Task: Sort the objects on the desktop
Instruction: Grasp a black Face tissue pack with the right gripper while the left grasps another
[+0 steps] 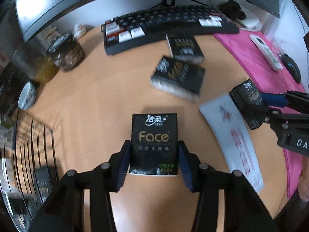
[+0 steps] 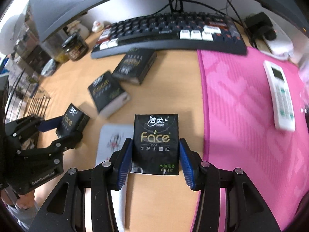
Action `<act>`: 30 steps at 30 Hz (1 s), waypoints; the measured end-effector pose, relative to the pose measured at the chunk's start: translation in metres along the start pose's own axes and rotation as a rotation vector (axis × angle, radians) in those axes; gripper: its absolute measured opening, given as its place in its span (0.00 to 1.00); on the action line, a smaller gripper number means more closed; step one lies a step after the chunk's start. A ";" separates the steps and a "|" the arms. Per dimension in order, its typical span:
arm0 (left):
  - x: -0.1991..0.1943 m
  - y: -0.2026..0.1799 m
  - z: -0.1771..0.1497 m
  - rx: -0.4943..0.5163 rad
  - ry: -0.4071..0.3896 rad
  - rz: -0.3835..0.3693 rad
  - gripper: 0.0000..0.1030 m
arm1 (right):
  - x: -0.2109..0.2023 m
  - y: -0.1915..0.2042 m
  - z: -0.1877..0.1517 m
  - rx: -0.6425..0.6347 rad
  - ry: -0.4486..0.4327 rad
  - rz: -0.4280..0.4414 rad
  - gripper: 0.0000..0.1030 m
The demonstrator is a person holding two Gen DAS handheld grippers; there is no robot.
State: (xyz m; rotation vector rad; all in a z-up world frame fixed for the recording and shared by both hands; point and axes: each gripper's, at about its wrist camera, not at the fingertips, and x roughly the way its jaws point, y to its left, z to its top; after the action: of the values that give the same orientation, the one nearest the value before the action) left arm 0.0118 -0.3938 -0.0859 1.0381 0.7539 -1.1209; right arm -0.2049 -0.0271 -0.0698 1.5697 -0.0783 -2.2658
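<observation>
My left gripper (image 1: 153,150) is shut on a black Face tissue pack (image 1: 154,143), held above the wooden desk. My right gripper (image 2: 155,150) is shut on another black Face tissue pack (image 2: 156,143). Each gripper shows in the other's view: the right one (image 1: 249,104) at the right with its pack (image 1: 248,96), the left one (image 2: 63,129) at the left with its pack (image 2: 72,119). Two more black tissue packs (image 1: 178,76) (image 1: 185,47) lie on the desk in front of the keyboard, also in the right wrist view (image 2: 108,92) (image 2: 135,65).
A black keyboard (image 2: 170,31) sits under a monitor. A pink mat (image 2: 251,116) carries a white remote (image 2: 280,94) and a black mouse (image 1: 291,67). A white card (image 1: 233,139) lies on the desk. Jars (image 1: 67,52), a bowl (image 1: 27,95) and a wire rack (image 1: 29,135) stand at the left.
</observation>
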 end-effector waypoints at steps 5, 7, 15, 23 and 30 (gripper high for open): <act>-0.017 -0.009 -0.039 -0.035 0.028 -0.008 0.51 | -0.021 0.004 -0.038 -0.016 0.003 -0.004 0.46; -0.023 -0.015 -0.053 -0.028 0.033 -0.009 0.51 | -0.028 0.005 -0.052 -0.022 0.006 -0.023 0.46; -0.038 -0.026 -0.076 -0.033 0.009 -0.009 0.67 | -0.033 0.011 -0.081 -0.049 -0.002 -0.086 0.47; -0.035 -0.015 -0.073 -0.049 0.001 -0.001 0.70 | -0.029 0.007 -0.079 -0.029 -0.010 -0.106 0.54; -0.031 -0.017 -0.077 -0.038 0.028 0.001 0.51 | -0.033 0.014 -0.082 -0.043 -0.017 -0.109 0.46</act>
State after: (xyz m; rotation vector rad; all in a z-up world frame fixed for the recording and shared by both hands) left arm -0.0126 -0.3132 -0.0906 1.0241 0.7938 -1.0892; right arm -0.1167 -0.0148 -0.0678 1.5677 0.0521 -2.3477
